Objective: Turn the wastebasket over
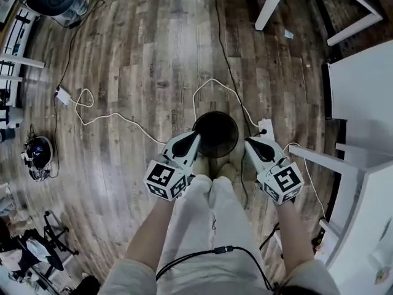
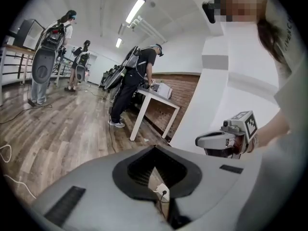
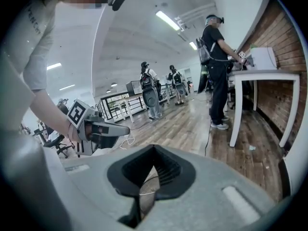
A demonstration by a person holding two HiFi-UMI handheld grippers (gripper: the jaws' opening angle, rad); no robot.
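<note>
The black round wastebasket (image 1: 215,134) stands upright on the wooden floor with its open mouth facing up, right in front of the person's feet. My left gripper (image 1: 196,136) hangs over its left rim and my right gripper (image 1: 248,142) sits just off its right rim; both are raised above it, with jaws shut and nothing between them. The wastebasket does not show in either gripper view. The left gripper view catches the right gripper (image 2: 225,139), and the right gripper view catches the left gripper (image 3: 103,128), each against the room.
White cables (image 1: 110,117) and a black cable (image 1: 225,60) trail across the floor, with a power strip (image 1: 266,128) by the basket. A white table leg (image 1: 271,6) stands at the back and white furniture (image 1: 362,97) at the right. Other people (image 2: 132,83) stand at tables.
</note>
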